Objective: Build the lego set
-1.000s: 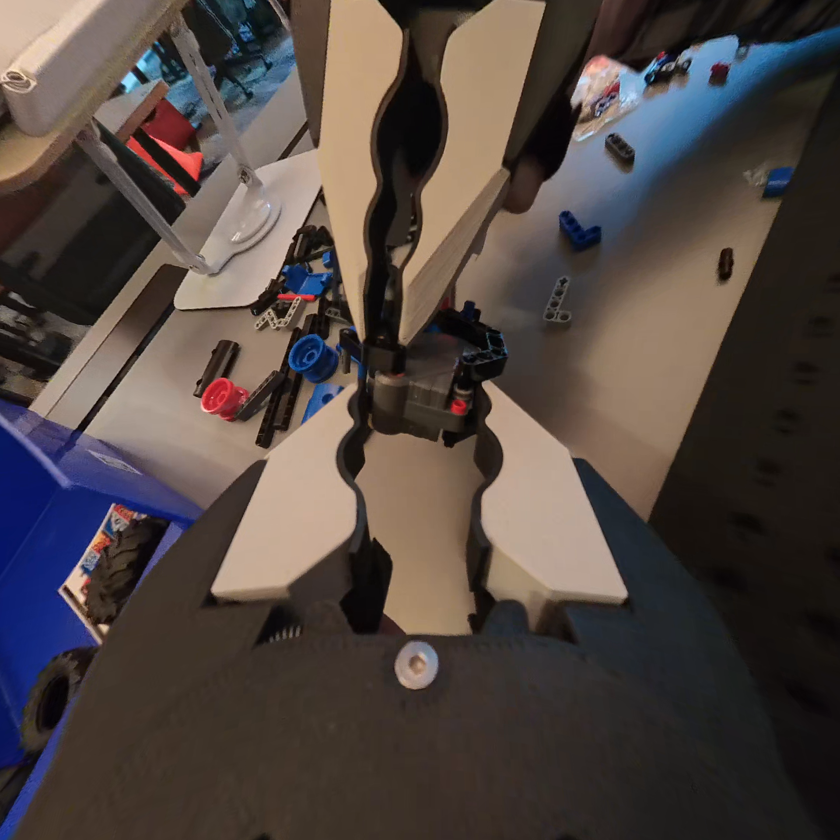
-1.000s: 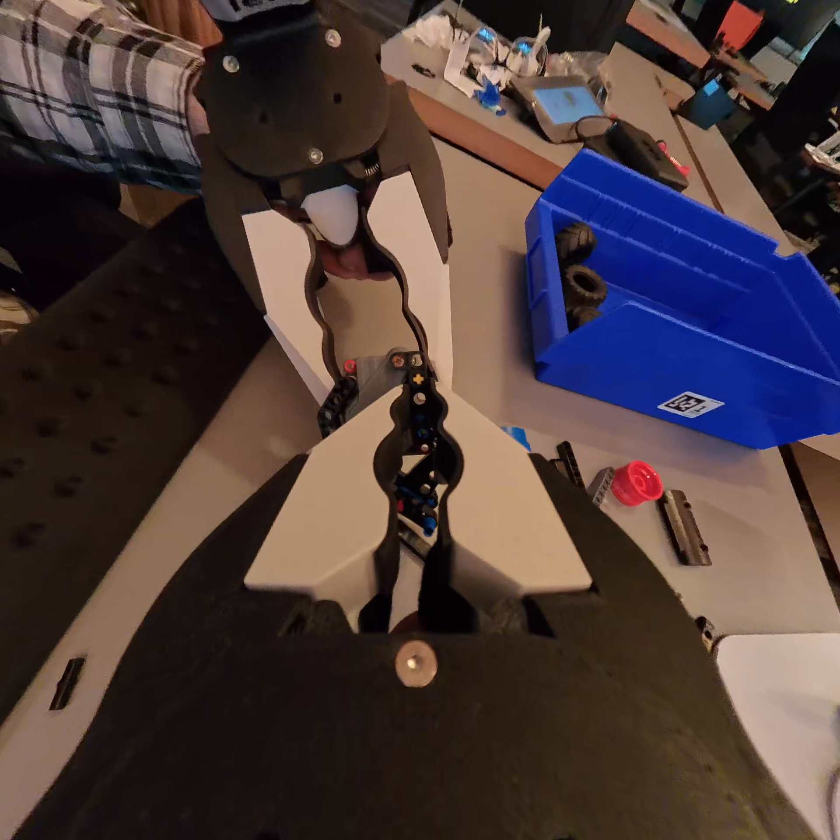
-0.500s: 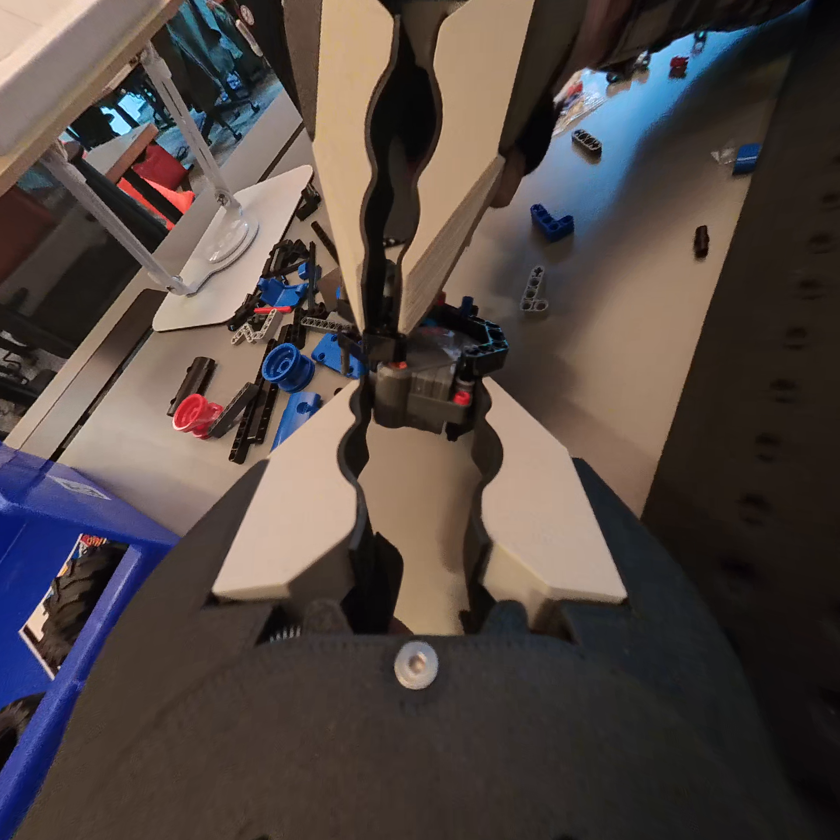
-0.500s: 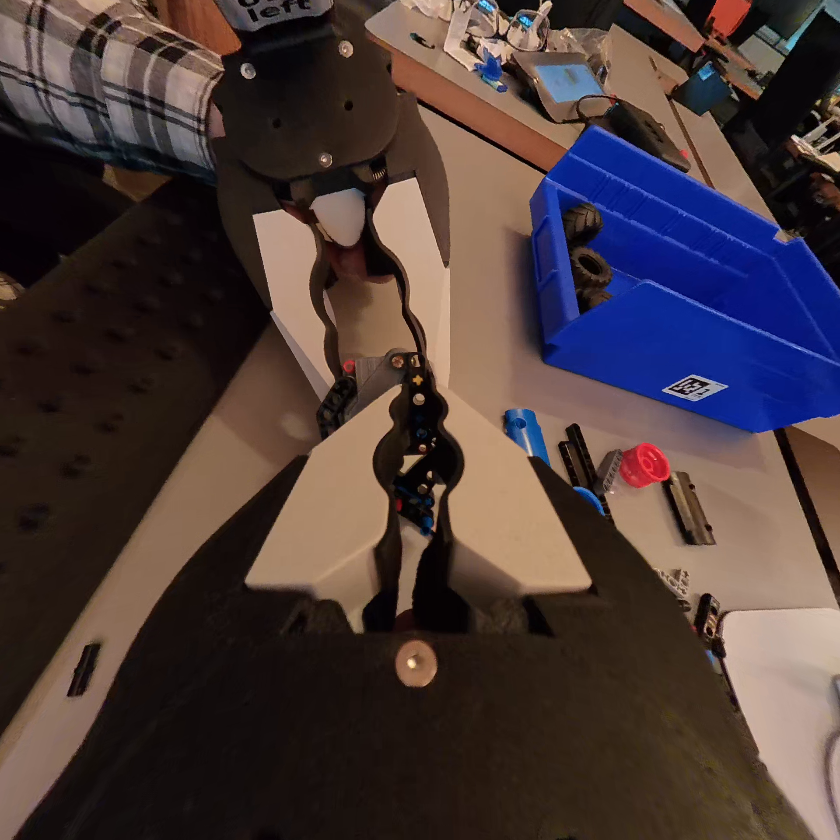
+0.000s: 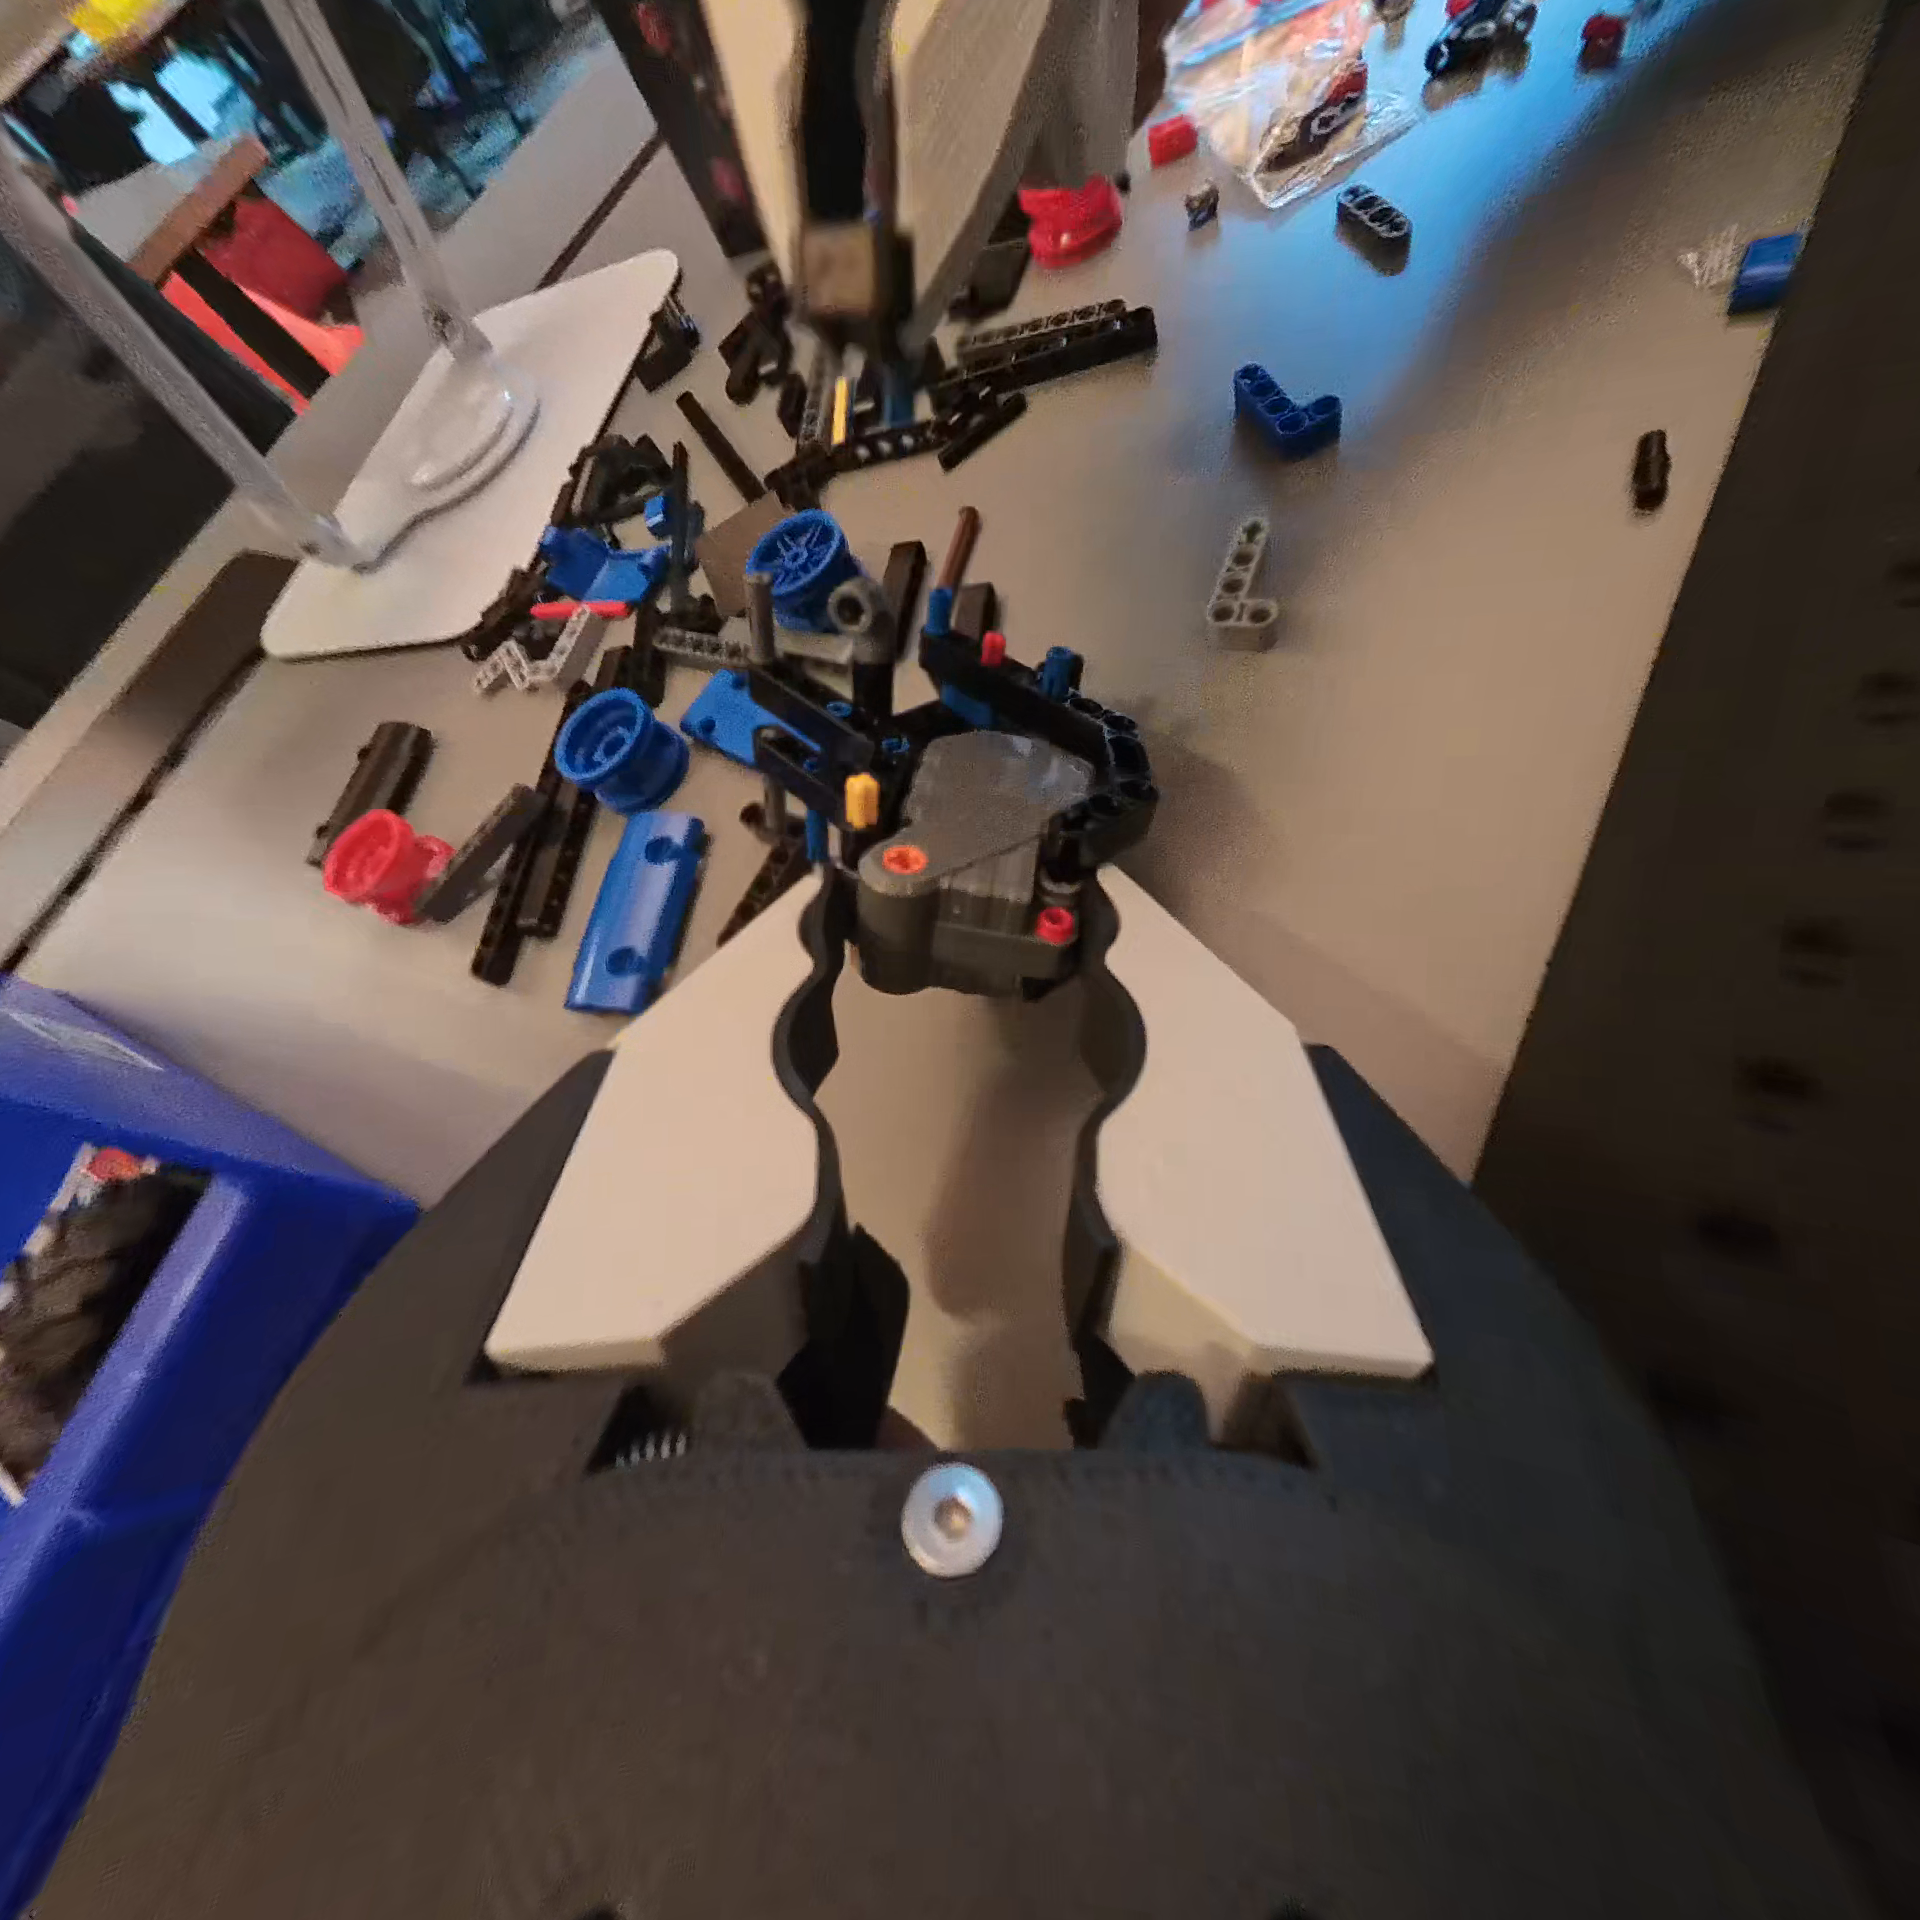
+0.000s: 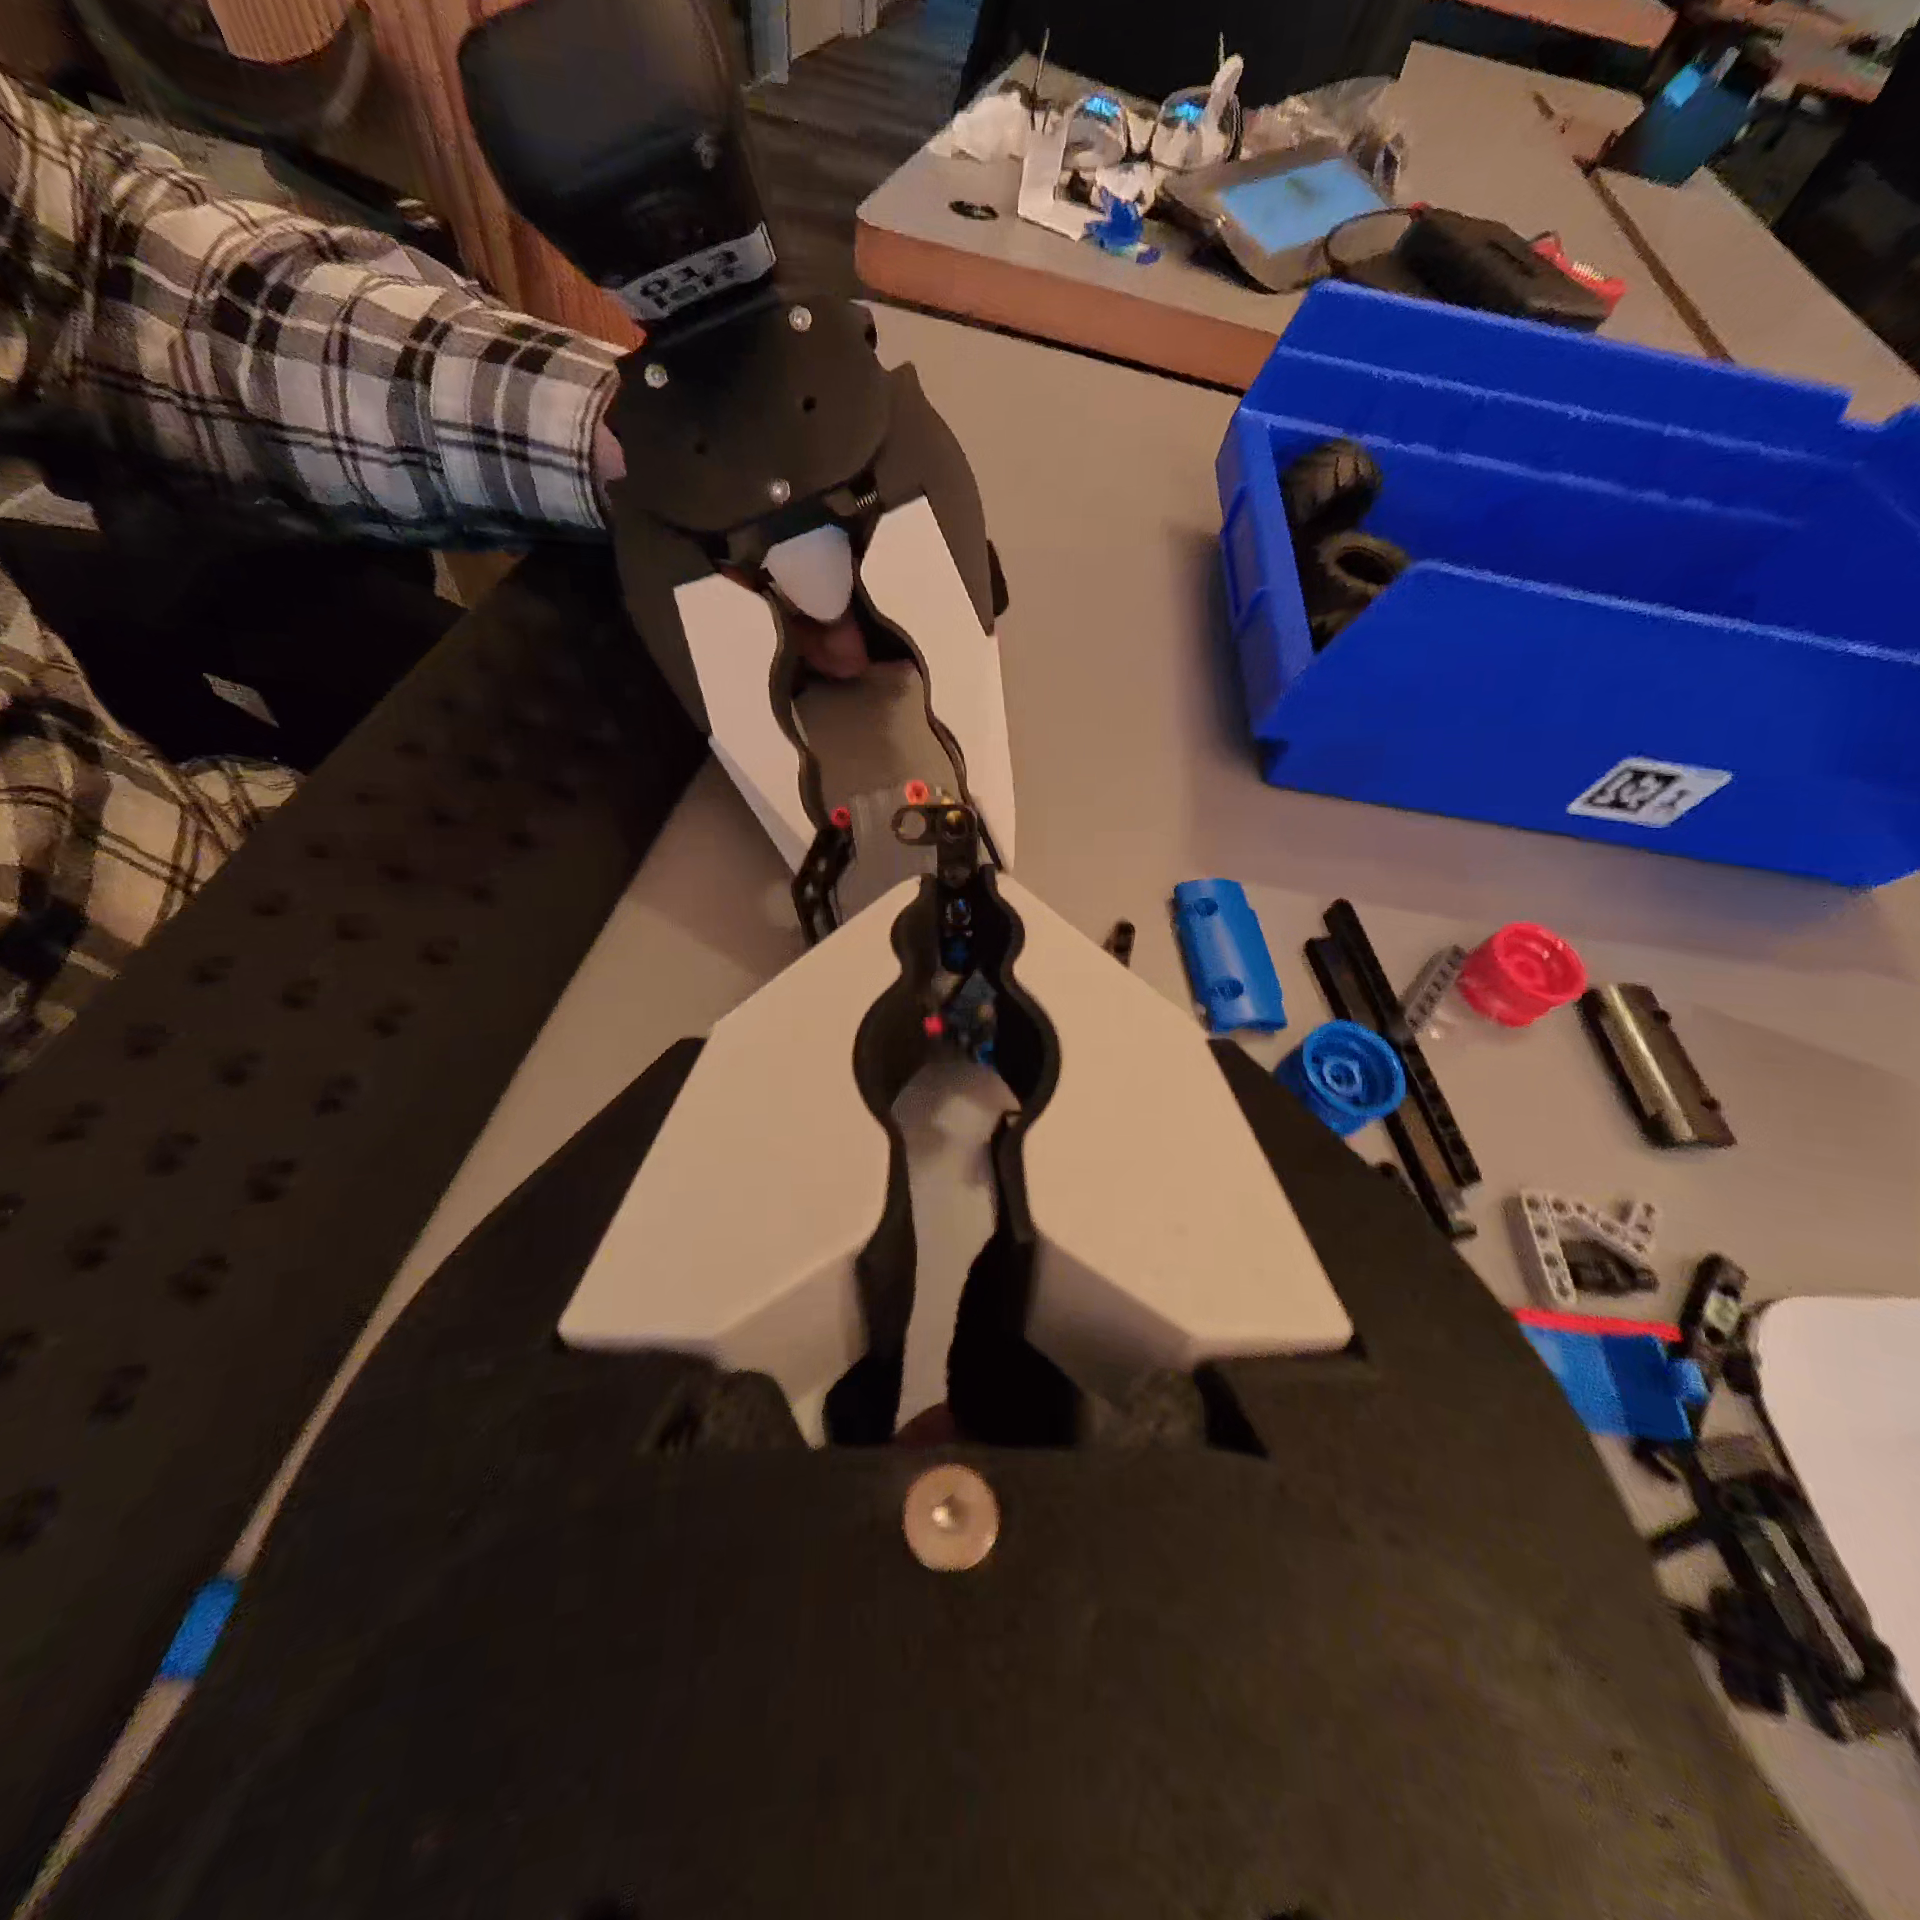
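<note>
The tabletop [image 5: 1403, 831] right of the assembly [image 5: 977, 831] lies mostly bare, with only a grey angle piece [image 5: 1242, 592] and a blue one [image 5: 1285, 410] on it. To its left, loose parts [image 5: 623, 748] crowd the surface up to the lamp base [image 5: 468, 468]. The blue bin [image 6: 1579, 644] blocks the near left corner. Bare tabletop shows between the bin and the left tongs [image 6: 894, 821].

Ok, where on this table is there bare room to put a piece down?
Bare table lies right of the assembly in the left claw, between the grey L-beam and the dark mat; also between the blue bin and that claw. Left of the assembly, the loose-parts pile is crowded.
</note>
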Tool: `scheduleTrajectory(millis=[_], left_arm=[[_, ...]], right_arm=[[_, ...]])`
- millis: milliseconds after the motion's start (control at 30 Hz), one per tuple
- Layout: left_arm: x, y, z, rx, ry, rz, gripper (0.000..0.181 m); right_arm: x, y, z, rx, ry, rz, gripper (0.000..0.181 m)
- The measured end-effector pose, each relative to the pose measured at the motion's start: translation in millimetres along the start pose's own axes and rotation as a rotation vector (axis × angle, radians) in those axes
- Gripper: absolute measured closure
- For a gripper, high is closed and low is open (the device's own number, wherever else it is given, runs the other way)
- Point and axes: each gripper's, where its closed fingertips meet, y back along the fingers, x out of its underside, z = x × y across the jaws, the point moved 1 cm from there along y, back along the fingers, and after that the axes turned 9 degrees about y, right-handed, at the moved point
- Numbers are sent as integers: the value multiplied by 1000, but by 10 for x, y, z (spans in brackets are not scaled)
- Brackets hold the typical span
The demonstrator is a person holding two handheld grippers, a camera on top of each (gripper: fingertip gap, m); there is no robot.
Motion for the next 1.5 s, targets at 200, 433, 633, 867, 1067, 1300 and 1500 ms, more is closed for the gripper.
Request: scheduleTrajectory(millis=[200, 433, 633, 867, 1067, 1300, 1500], left_arm=[[119, 100, 180, -29, 89, 6, 137], [184, 139, 232, -30, 120, 31, 129], [196, 204, 262, -44, 131, 41, 114], [224, 291, 232, -32, 128, 63, 112], [296, 361, 272, -15, 194, 91, 107], [392, 495, 333, 9, 269, 197, 105], [289, 358, 281, 34, 345, 204, 107]], right_arm=[[274, 176, 16, -22, -32, 177, 175], [869, 113, 249, -97, -33, 468, 175], [956, 44, 294, -115, -49, 508, 172], [823, 244, 199, -94, -115, 437, 158], [953, 254, 265, -60, -49, 507, 157], [853, 203, 242, -35, -18, 477, 161], [60, -188, 239, 74, 137, 256, 128]])
